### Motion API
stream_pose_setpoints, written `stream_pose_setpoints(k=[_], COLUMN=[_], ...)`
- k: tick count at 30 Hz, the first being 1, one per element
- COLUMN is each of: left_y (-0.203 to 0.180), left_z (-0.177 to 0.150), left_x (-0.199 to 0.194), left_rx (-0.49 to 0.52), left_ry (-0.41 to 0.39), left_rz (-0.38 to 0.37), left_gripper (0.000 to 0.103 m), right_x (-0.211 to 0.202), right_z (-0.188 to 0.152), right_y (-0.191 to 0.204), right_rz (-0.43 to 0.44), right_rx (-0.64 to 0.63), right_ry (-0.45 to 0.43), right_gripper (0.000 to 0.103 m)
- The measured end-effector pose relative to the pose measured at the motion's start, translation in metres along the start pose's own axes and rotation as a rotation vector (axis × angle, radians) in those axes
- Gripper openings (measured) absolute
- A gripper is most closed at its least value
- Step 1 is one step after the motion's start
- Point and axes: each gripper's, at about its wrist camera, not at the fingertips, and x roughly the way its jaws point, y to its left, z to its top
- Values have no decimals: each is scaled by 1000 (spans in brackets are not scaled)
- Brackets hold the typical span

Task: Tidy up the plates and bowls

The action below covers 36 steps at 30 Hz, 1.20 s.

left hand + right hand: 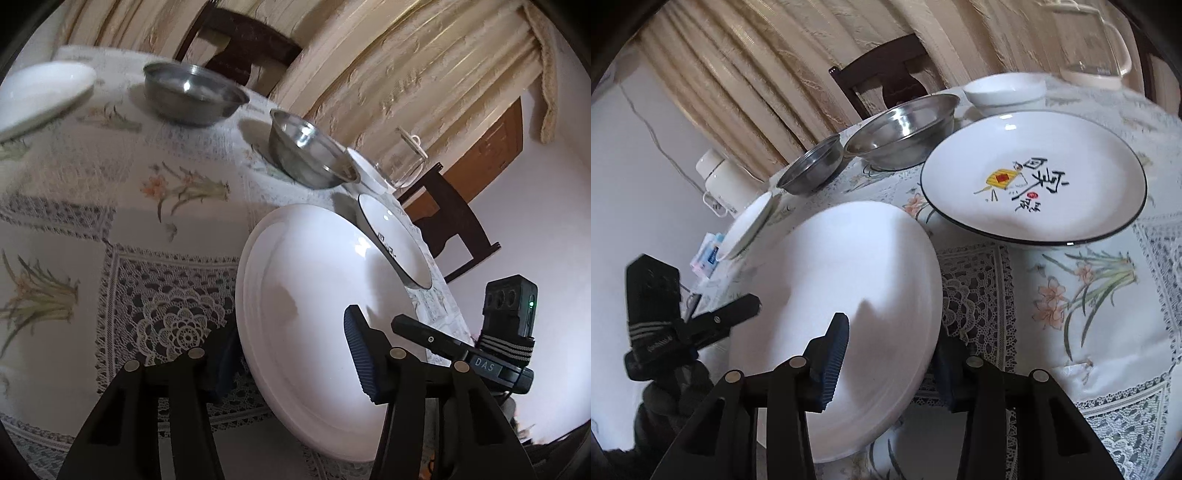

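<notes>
Each gripper (291,365) (890,365) clamps the plain white plate (306,295) (842,280); "DAS" (483,362) marks a clamp

A large plain white plate (834,295) sits tilted, near a black-rimmed painted plate (1034,177) and two steel bowls (901,136).

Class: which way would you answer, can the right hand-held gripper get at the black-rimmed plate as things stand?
Probably not yet: the right hand-held gripper is clamped on the large white plate, though the black-rimmed plate lies uncovered just beyond.
</notes>
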Motion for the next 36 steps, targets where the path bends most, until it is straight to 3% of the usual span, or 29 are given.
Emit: stream_pose_setpoints(k=[4, 21, 36], left_y=[5, 61, 96], left_z=[2, 0, 10], left_x=[-4, -56, -69], left_rx=[-21, -197, -237], left_ry=[-11, -93, -112], left_rz=[13, 149, 183], left_gripper=[45, 45, 45], right_x=[1, 49, 83], right_z=[2, 15, 28], right_y=[2, 60, 93], right_rz=[2, 64, 69], right_rx=[-9, -58, -60], right_ry=[0, 106, 135], right_gripper=[45, 45, 47])
